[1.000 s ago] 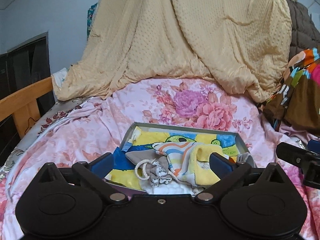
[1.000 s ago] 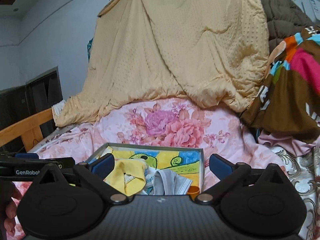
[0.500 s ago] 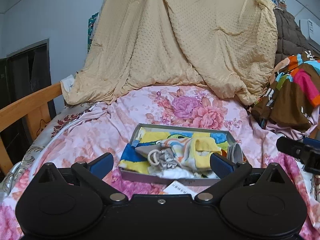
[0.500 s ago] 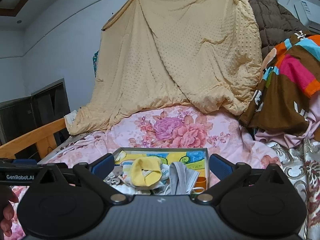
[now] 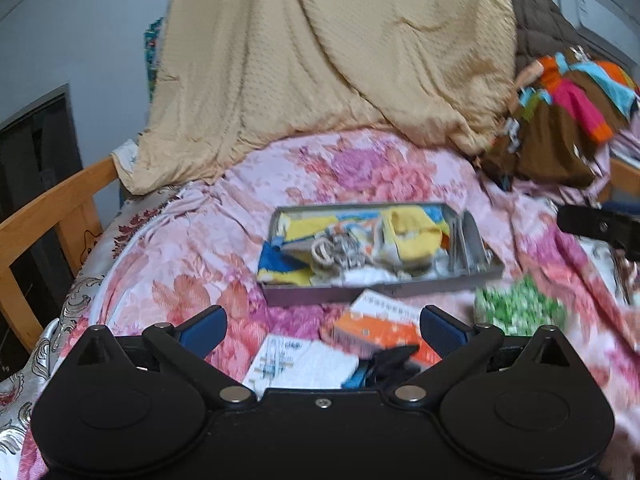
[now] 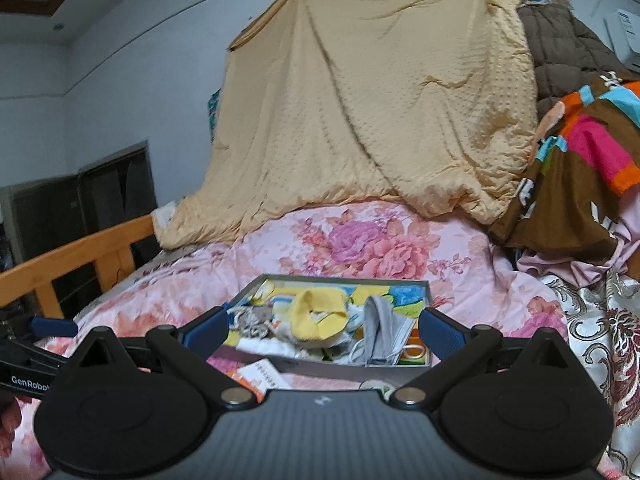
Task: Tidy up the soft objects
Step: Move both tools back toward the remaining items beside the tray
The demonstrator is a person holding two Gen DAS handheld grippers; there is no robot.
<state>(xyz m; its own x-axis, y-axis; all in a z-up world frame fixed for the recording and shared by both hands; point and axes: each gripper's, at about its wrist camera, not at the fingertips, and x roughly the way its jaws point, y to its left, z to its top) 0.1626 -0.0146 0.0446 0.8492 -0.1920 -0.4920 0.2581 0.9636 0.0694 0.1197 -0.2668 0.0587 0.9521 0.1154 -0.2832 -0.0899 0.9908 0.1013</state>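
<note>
Both tools are spread wide and hold nothing: the left tool (image 5: 322,326) and the right tool (image 6: 324,326) hover over the bed (image 5: 168,272). The yellow sock (image 6: 318,314) and grey cloth (image 6: 378,330) lie heaped inside the shallow grey tray (image 5: 360,290) mid-bed.

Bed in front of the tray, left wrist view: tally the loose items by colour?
Orange and white box: 1
White printed paper: 1
Green and white patterned bundle: 1
Black item, too blurred to identify: 1
Total: 4, all lying on the pink floral bedspread in front of the tray.
</note>
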